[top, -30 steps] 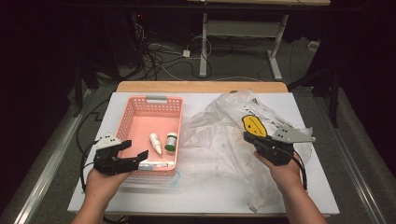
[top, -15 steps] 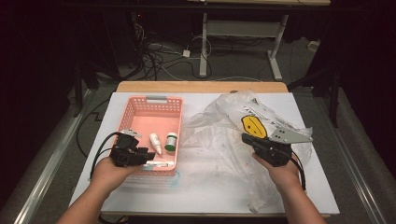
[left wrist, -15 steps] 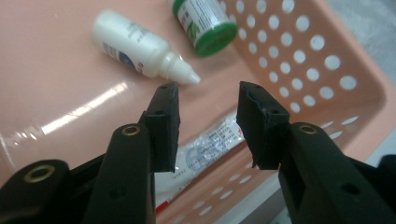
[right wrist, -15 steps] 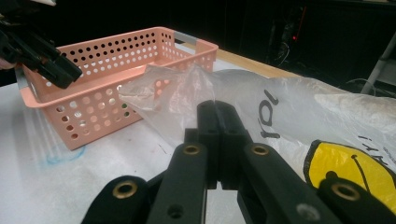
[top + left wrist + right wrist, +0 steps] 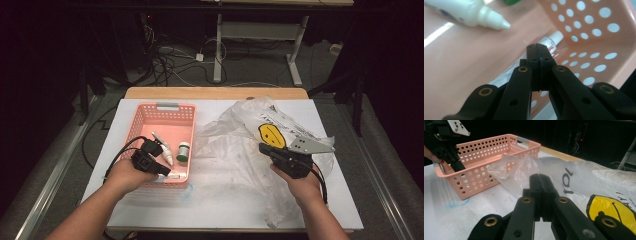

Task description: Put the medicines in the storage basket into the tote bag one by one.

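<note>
Since a second ago the left tongs (image 5: 161, 169) have slid into the basket (image 5: 165, 107) and just closed, pinching the tube (image 5: 549, 43) under their tips, ready to lift, while the shut right tongs (image 5: 265, 149) grip the bag (image 5: 240, 130).

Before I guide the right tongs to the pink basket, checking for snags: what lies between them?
In the right gripper view, a crumpled fold of the clear plastic bag lies between the right tongs and the pink basket.

The high view looks down over my forearms at the table (image 5: 225, 200). My left gripper view sits close inside the pink basket (image 5: 599, 37); my right gripper view faces that same basket from farther off.
</note>
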A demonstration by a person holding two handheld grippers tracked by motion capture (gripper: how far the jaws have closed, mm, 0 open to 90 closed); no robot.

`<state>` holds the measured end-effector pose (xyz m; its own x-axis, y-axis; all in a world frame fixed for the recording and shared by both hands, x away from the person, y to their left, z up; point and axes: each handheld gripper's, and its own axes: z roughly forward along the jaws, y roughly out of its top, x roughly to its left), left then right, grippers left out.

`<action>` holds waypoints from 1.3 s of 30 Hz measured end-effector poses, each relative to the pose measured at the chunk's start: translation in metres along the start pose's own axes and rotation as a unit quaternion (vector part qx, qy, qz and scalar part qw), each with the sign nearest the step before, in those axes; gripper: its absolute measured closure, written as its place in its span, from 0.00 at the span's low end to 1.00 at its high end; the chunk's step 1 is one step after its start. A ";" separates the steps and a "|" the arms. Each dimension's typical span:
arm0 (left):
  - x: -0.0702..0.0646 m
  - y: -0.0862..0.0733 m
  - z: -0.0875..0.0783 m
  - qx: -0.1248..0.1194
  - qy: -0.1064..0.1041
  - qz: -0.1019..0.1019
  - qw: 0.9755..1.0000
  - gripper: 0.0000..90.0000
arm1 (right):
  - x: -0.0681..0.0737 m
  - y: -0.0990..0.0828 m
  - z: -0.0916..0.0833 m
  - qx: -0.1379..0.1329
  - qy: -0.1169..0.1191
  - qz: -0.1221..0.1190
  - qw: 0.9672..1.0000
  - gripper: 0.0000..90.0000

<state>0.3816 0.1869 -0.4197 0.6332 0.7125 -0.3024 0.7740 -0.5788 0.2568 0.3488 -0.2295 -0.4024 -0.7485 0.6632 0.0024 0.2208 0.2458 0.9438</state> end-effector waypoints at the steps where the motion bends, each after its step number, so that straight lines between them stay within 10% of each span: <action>1: -0.001 0.003 0.001 0.008 0.001 0.007 1.000 0.98 | 0.000 0.000 0.000 0.000 0.000 0.000 1.000 1.00; 9: -0.005 0.025 0.012 0.104 -0.031 0.054 0.993 0.98 | 0.000 -0.001 0.000 0.001 0.001 0.004 1.000 1.00; 18: 0.003 0.035 0.024 0.168 -0.074 0.032 0.982 0.98 | -0.002 -0.002 -0.001 0.000 0.002 0.011 1.000 1.00; 23: 0.005 0.039 0.026 0.165 -0.069 0.026 0.984 0.98 | -0.002 -0.003 -0.001 -0.001 0.002 0.012 1.000 1.00; 32: 0.000 0.042 0.021 0.122 0.016 0.048 0.991 0.98 | -0.003 -0.003 -0.001 0.000 0.001 0.014 1.000 1.00; 39: -0.009 0.041 0.019 0.084 0.022 0.122 0.989 0.98 | -0.003 -0.004 -0.001 0.000 0.002 0.013 1.000 1.00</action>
<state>0.4080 0.1489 -0.4233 0.8037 0.5571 -0.2093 0.5901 -0.7913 0.1598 0.3496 -0.2332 -0.4054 -0.7442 0.6673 0.0284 0.2408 0.2284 0.9433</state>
